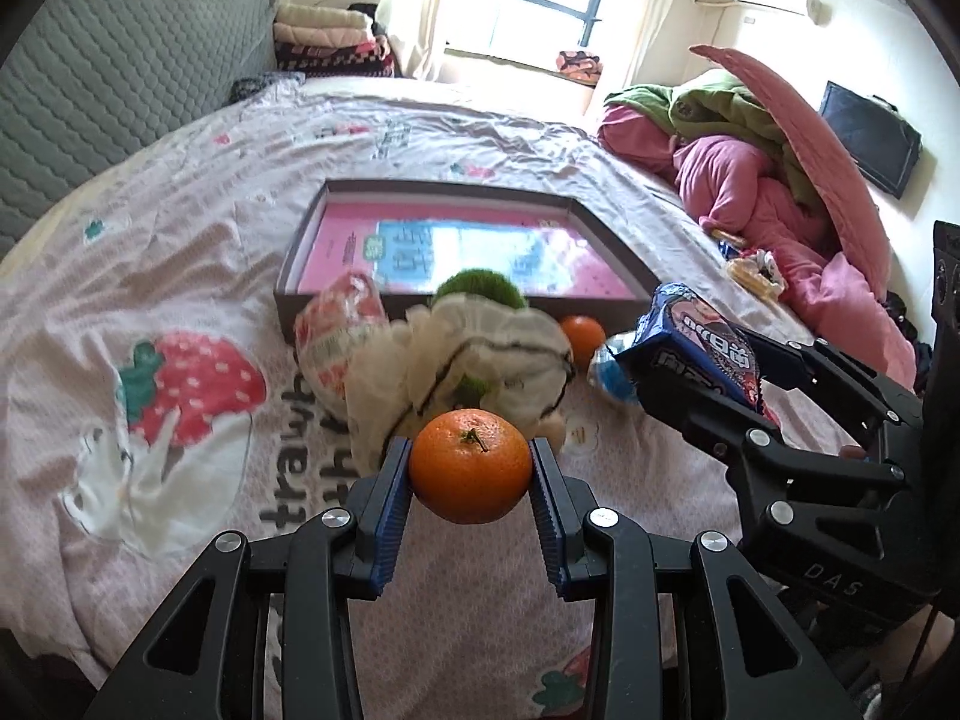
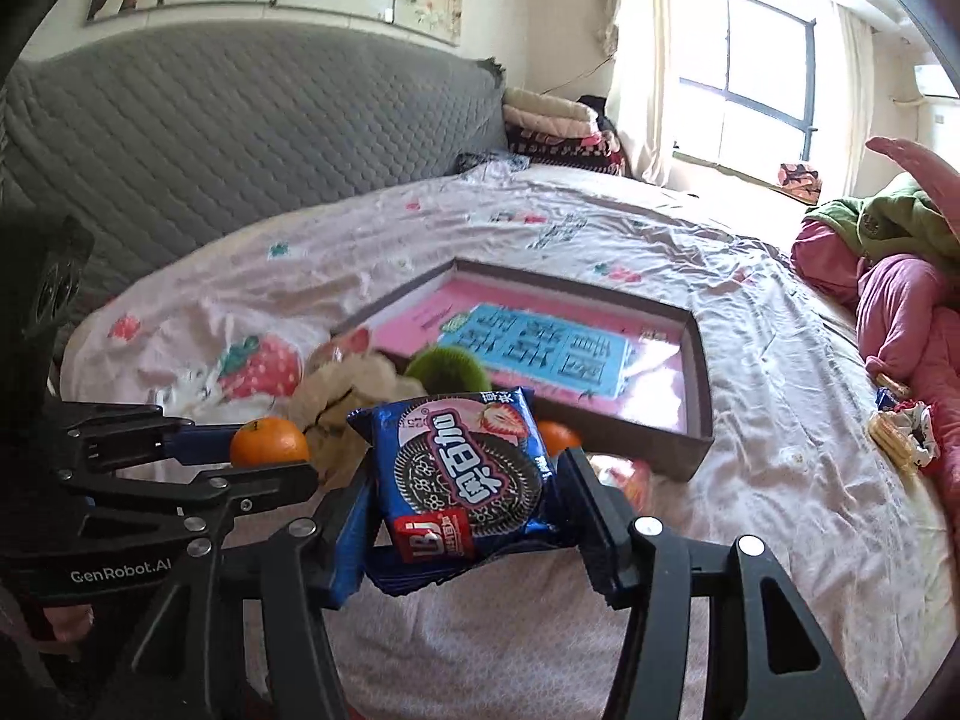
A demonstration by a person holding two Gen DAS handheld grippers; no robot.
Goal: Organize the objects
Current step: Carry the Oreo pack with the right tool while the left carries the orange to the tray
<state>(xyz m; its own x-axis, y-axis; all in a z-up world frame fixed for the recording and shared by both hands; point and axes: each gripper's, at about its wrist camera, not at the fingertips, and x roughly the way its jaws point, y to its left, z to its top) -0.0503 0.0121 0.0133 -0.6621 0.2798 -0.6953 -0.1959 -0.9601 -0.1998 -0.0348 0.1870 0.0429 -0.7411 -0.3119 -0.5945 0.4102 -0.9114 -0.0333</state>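
1. Partly hidden behind the held things, a pile lies on the strawberry-print bedsheet (image 1: 198,276): a cream mesh pouch (image 1: 480,354), a fuzzy green ball (image 1: 483,291) whose lower half the pouch covers, and a red-and-white snack packet (image 1: 336,330) too blurred to read.
2. A second tangerine (image 1: 582,339) shows only in part beside the pouch, touching or nearly touching the shallow brown box (image 1: 624,267); in the right wrist view it peeks out behind the cookie pack.
3. A blue wrapper lying under the right gripper is mostly covered, so its kind cannot be told.
4. The left gripper (image 1: 471,474) clamps a tangerine (image 1: 470,465) between its blue-padded fingers, above the sheet and short of the box; its stem faces up toward the camera.
5. The right gripper (image 2: 465,501) pinches a blue strawberry sandwich-cookie pack (image 2: 462,474) by its two side edges, held above the sheet just before the box's near corner.
6. The pack's printed face looks toward the right wrist camera, its long axis running roughly away from the gripper toward the box, top end tilted slightly right.
7. The box's pink-and-blue printed floor (image 2: 540,342) is legible only as large blocky characters.
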